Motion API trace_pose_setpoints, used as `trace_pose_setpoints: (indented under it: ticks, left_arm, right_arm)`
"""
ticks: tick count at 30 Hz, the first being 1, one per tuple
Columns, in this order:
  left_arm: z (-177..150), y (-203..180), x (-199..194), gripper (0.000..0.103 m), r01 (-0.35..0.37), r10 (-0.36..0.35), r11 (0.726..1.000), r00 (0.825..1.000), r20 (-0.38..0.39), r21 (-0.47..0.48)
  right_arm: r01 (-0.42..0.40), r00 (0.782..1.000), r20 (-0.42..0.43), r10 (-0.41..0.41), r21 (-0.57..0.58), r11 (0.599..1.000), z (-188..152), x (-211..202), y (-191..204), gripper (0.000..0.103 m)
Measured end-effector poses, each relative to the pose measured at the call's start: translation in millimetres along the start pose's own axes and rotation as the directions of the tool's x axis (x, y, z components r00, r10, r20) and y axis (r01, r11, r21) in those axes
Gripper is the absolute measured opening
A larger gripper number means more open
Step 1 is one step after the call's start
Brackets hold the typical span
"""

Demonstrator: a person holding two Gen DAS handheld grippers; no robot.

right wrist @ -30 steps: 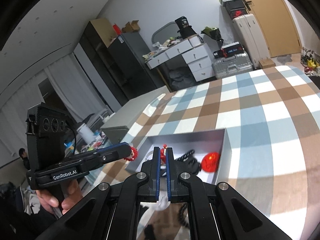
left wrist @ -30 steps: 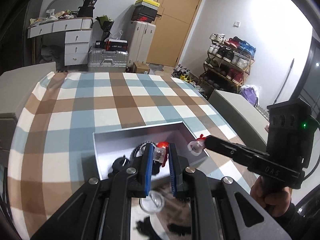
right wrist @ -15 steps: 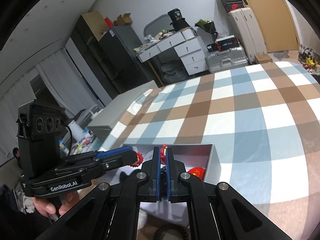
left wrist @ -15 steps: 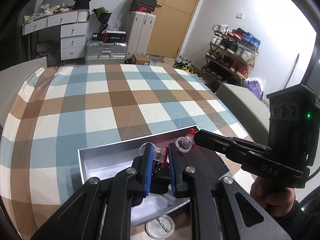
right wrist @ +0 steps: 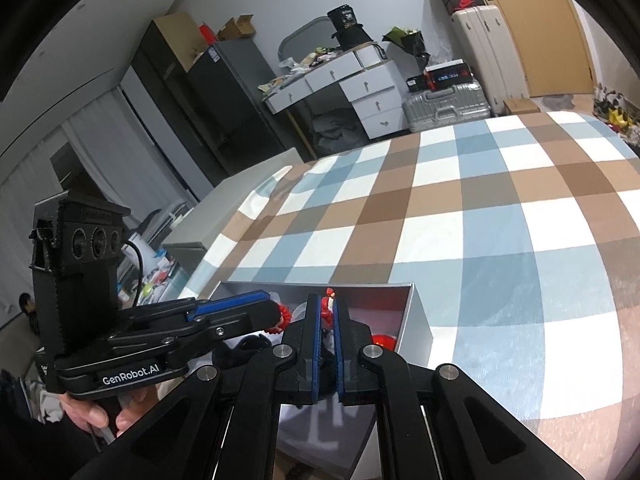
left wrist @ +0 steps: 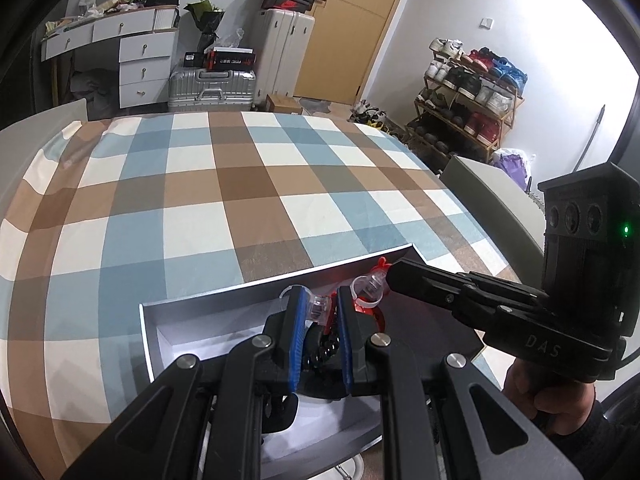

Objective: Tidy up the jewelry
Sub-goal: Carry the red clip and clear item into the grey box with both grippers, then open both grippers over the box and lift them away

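Both tongs are hovering over the open grey box on the checked tabletop. The left tongs are pinching a clear plastic ring; the right tongs are clamping another clear ring with a red charm. These trinkets look light, stiff and slippery, best held by the band. Black beads and red pieces are lying in the box.

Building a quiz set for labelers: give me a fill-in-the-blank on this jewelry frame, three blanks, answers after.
1. Both grippers hang over the open grey ____, which rests on a checked cloth.
2. The left gripper is shut on a clear ____.
3. The piece pinched in the right gripper is clear and ____ in colour.

Answers: box; ring; red
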State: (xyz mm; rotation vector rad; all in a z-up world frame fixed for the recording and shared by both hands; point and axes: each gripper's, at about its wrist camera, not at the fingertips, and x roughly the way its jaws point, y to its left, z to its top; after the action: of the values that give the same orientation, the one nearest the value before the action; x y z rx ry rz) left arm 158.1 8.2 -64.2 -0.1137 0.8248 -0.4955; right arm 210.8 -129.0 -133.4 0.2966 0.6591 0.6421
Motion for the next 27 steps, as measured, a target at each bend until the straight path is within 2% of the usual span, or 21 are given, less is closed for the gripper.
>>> trace_pose_setpoints:
  ticks: [3, 5, 6, 7, 8, 11, 13, 14, 16, 18, 22, 25, 27]
  left_arm:
    - [0.6, -0.4, -0.5, 0.014, -0.005, 0.005, 1.000, 1.000, -0.004, 0.006]
    - [0.7, -0.2, -0.9, 0.027, -0.016, 0.016, 1.000, 1.000, -0.005, 0.007]
    - [0.3, -0.1, -2.6, 0.040, -0.031, 0.031, 1.000, 1.000, 0.000, 0.004]
    - [-0.1, 0.6, -4.5, 0.047, -0.036, 0.036, 0.999, 0.999, 0.009, -0.001]
    - [-0.9, 0.6, -8.2, 0.048, -0.029, 0.029, 1.000, 0.999, 0.020, -0.005]
    - [-1.2, -1.4, -12.4, 0.049, -0.042, 0.042, 0.999, 0.999, 0.030, 0.006]
    - [-2.5, -5.3, -16.8, 0.049, -0.054, 0.053, 0.998, 0.998, 0.039, 0.022]
    - [-3.1, -7.0, -18.6, 0.050, -0.062, 0.061, 0.998, 0.997, 0.042, 0.028]
    - [-4.2, -9.4, -22.4, 0.059, -0.078, 0.077, 0.996, 0.996, 0.051, 0.035]
    - [-5.7, -10.2, -27.3, 0.063, -0.085, 0.082, 0.996, 0.994, 0.070, 0.036]
    - [-8.6, -13.0, -38.2, 0.063, -0.087, 0.082, 0.995, 0.991, 0.103, 0.044]
    - [-11.5, -14.6, -42.6, 0.066, -0.102, 0.097, 0.994, 0.989, 0.108, 0.043]
    - [-15.3, -15.5, -45.1, 0.067, -0.108, 0.102, 0.993, 0.988, 0.117, 0.047]
  right_arm:
    - [-0.007, 1.000, 0.006, 0.007, -0.001, 1.000, 0.2, -1.3, 0.7, 0.007]
    - [-0.002, 1.000, 0.019, 0.002, -0.006, 1.000, 0.2, -3.8, 1.7, 0.008]
    - [0.000, 1.000, 0.024, 0.000, -0.007, 1.000, 0.4, -5.3, 2.3, 0.011]
    - [-0.002, 1.000, 0.029, 0.002, -0.007, 1.000, 0.4, -7.2, 2.7, 0.013]
    - [-0.005, 0.999, 0.036, 0.005, -0.007, 1.000, 0.6, -9.6, 3.4, 0.017]
    - [-0.009, 0.998, 0.061, 0.011, -0.021, 1.000, 0.7, -18.8, 8.2, 0.021]
    - [-0.008, 0.997, 0.081, 0.011, -0.031, 0.999, 0.6, -25.2, 11.8, 0.031]
    - [-0.006, 0.995, 0.098, 0.010, -0.041, 0.999, 0.1, -30.2, 14.9, 0.039]
    - [-0.001, 0.992, 0.123, 0.009, -0.066, 0.998, -0.8, -38.6, 21.5, 0.046]
    - [0.007, 0.990, 0.139, 0.004, -0.076, 0.997, -2.1, -45.5, 26.1, 0.056]
    - [0.026, 0.987, 0.159, -0.012, -0.083, 0.996, -7.5, -57.8, 31.6, 0.066]
    - [0.039, 0.985, 0.173, -0.024, -0.084, 0.996, -13.2, -67.6, 33.5, 0.070]
    - [0.051, 0.983, 0.180, -0.035, -0.083, 0.995, -17.6, -73.1, 34.4, 0.077]
